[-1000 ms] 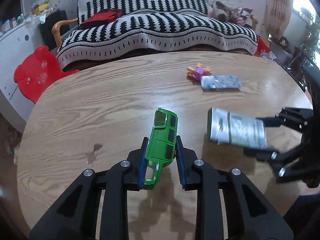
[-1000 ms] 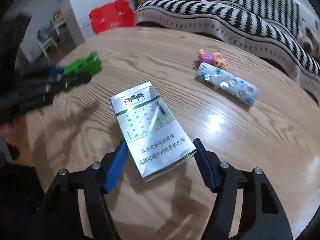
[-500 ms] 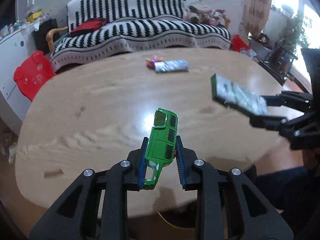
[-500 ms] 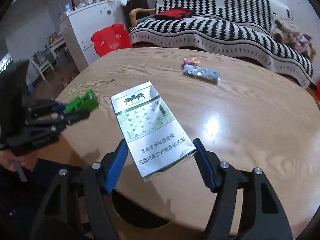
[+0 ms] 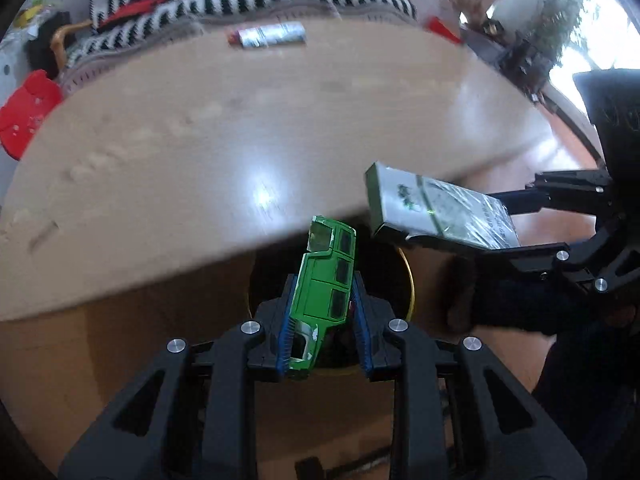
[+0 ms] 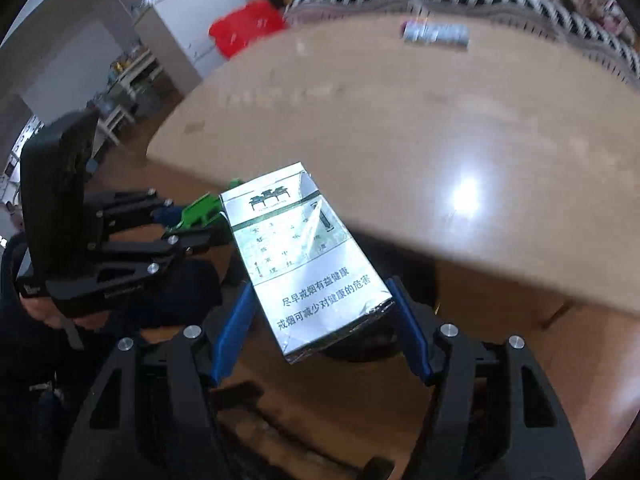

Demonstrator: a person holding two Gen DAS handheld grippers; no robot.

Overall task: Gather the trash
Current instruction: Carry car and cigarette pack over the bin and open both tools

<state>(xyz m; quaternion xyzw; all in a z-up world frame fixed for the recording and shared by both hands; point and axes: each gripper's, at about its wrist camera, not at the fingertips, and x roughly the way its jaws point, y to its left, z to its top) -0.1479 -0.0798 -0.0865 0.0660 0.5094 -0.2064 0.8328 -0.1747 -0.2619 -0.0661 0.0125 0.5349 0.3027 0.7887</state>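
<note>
- Green toy car body (image 5: 326, 280) and silver cigarette pack (image 6: 306, 256) are both off the desk (image 5: 200, 152), carried past its near edge.
- Below them sits a dark round bin with a yellow rim (image 5: 409, 280), probably the drop target; neither piece is released yet.
- One foil blister strip (image 5: 272, 35) lies at the desk's far side, well apart, so collecting looks unfinished.
- Left gripper (image 5: 324, 316): fingers narrow, blue pads pressing the car body's sides directly above the bin's opening.
- Right gripper (image 6: 320, 328): fingers spread wide, clamping the pack's lower end, which juts forward over the desk edge.
</note>
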